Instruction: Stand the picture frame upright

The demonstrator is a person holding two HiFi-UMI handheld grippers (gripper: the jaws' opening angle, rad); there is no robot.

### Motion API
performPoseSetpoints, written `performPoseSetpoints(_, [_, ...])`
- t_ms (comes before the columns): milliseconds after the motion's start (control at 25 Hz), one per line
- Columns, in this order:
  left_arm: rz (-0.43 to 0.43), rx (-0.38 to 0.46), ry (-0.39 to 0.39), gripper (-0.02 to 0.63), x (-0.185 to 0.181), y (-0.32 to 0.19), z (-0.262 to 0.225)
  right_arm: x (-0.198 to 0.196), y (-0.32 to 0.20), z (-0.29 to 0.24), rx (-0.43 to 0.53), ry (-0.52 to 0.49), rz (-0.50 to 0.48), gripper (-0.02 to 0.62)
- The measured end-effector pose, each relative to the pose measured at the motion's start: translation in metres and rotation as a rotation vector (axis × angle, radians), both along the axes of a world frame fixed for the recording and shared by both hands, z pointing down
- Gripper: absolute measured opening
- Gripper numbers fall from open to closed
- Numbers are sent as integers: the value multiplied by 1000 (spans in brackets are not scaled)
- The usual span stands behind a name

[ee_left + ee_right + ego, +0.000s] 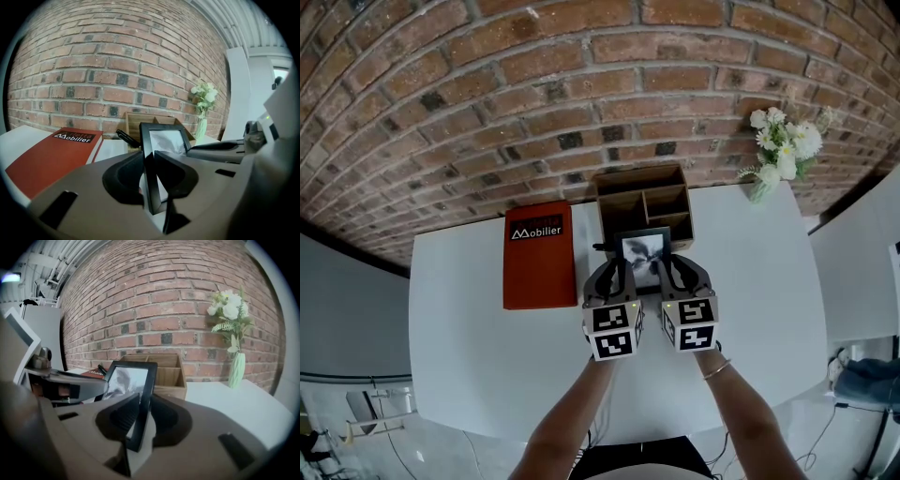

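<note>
A small black picture frame (643,253) with a grey print is held between both grippers, just in front of the wooden organiser. My left gripper (622,273) is shut on the frame's left edge, and my right gripper (667,273) is shut on its right edge. In the left gripper view the frame (164,143) stands nearly upright, its left bar pinched in the left gripper (149,164). The right gripper view shows the frame (127,380) with its right bar clamped in the right gripper (140,411). Its lower edge is hidden behind the jaws.
A red book (540,253) lies flat to the left of the frame. The wooden organiser (642,199) stands against the brick wall behind it. A pale green vase of white flowers (780,148) is at the back right of the white table (469,347).
</note>
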State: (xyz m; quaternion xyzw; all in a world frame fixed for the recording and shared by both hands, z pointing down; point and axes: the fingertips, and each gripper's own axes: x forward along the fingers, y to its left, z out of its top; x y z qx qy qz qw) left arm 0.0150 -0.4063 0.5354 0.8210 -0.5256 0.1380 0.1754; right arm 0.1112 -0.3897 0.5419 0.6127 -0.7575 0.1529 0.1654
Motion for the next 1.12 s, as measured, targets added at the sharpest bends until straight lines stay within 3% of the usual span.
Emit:
performPoseSetpoints(680, [9, 0, 2, 67, 1, -2, 2, 0, -3, 0, 25, 8, -20, 81])
performPoseSetpoints(1120, [-4, 4, 12, 80, 0, -3, -4, 2, -1, -1, 14, -47, -11, 81])
